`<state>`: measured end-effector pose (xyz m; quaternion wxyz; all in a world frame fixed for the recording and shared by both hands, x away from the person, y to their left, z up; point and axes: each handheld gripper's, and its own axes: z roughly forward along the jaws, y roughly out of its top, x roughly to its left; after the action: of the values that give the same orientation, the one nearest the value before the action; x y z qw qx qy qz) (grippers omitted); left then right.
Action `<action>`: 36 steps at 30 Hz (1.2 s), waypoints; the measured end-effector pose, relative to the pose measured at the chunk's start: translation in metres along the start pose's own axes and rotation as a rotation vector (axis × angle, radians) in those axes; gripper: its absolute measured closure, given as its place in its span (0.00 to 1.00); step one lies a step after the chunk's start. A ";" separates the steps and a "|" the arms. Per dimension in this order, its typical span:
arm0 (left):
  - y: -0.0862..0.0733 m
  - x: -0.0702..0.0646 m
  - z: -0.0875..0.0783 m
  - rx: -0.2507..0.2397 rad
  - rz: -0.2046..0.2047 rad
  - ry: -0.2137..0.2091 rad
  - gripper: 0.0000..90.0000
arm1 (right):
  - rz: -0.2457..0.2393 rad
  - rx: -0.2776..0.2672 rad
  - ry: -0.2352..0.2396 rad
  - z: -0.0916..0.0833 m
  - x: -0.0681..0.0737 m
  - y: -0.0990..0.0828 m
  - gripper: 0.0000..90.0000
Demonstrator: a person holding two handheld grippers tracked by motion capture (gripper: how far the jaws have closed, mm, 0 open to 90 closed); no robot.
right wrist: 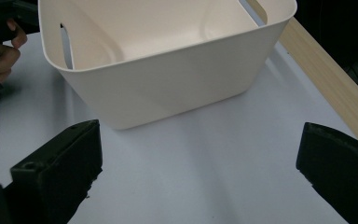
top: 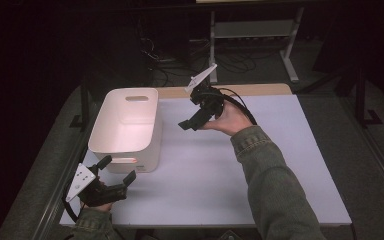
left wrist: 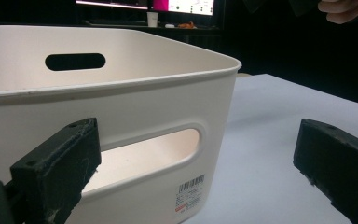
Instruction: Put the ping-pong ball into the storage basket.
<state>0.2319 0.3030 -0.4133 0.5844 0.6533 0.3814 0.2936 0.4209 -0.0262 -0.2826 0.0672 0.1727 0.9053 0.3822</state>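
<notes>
white bin (top: pixel 130 125), just ahead of open jaws

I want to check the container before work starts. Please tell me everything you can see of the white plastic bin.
The white plastic bin is a rectangular, open-topped tub with rounded corners and a slot handle in each short end wall. A barcode label sits low on the near end. It looks empty and stands upright on the white table, at its left side. Nothing else touches it; both grippers are apart from it.
</notes>
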 end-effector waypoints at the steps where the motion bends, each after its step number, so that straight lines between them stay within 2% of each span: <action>1: 0.000 0.000 0.000 -0.001 -0.001 0.001 0.00 | 0.002 0.004 0.002 -0.001 0.000 -0.001 0.00; 13: 0.000 0.000 -0.001 0.002 0.001 0.002 0.00 | 0.029 -0.006 -0.008 -0.005 -0.004 -0.023 0.00; 22: 0.000 0.000 -0.001 0.004 0.000 0.005 0.00 | 0.044 -0.039 -0.006 -0.012 -0.004 -0.038 0.03; 27: 0.000 0.000 -0.001 0.003 0.000 0.007 0.00 | 0.055 -0.049 -0.020 -0.016 -0.004 -0.048 0.03; 36: 0.000 0.000 -0.001 0.002 -0.001 0.007 0.00 | 0.079 -0.097 -0.048 -0.031 -0.002 -0.069 0.01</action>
<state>0.2310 0.3032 -0.4133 0.5824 0.6529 0.3840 0.2953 0.3968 -0.0923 -0.3099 0.0822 0.2140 0.8763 0.4238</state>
